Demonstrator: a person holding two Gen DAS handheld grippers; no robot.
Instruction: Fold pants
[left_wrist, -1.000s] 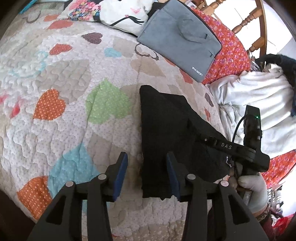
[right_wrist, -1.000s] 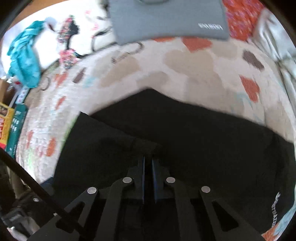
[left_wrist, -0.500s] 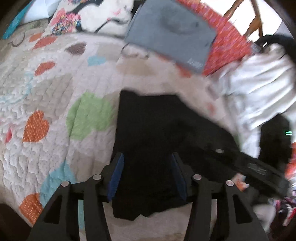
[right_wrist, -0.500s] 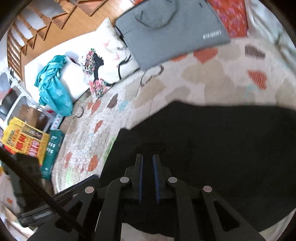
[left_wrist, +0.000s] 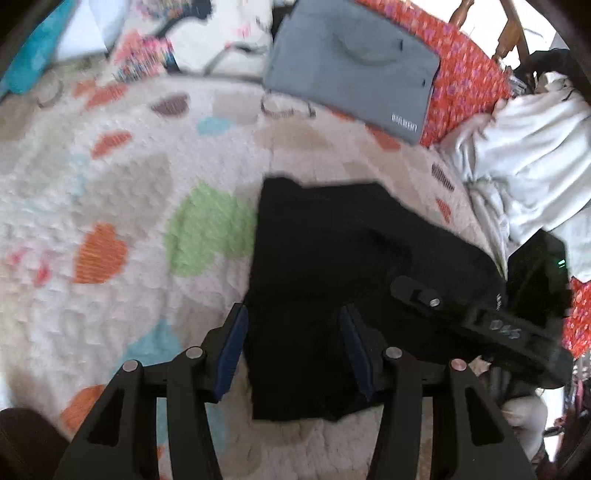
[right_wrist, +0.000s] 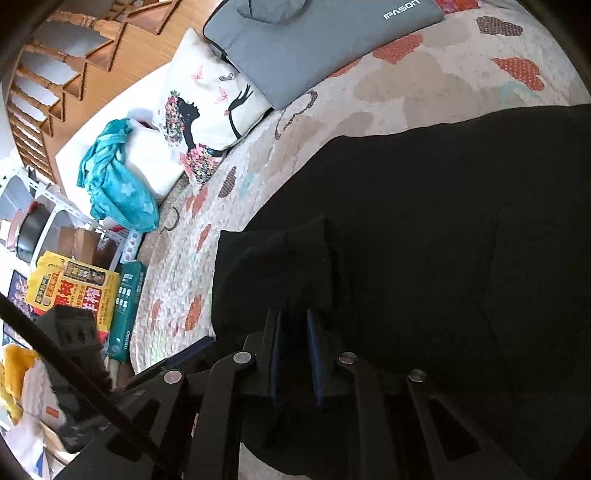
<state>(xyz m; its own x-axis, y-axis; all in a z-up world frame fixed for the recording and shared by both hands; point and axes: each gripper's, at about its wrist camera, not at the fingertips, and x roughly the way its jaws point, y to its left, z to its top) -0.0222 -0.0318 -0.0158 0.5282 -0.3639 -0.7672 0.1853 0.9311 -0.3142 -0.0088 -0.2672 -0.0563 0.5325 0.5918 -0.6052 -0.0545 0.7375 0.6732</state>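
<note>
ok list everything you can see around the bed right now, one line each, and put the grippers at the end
pants: one, black, partly folded on the quilt
quilt: one, cream with coloured hearts, covering the bed
laptop bag: one, grey, at the far end of the bed, partly on the pillow
pillow: one, white with a printed figure, left of the bag in the right wrist view
teal cloth: one, teal with stars, bunched beside the pillow
white blanket: one, white, heaped right of the pants
red floral fabric: one, red, behind the bag
yellow box: one, yellow, off the bed's side
left hand-held gripper: one, black with blue pads, open over the pants' near edge
right hand-held gripper: one, black, shut on the pants
</note>
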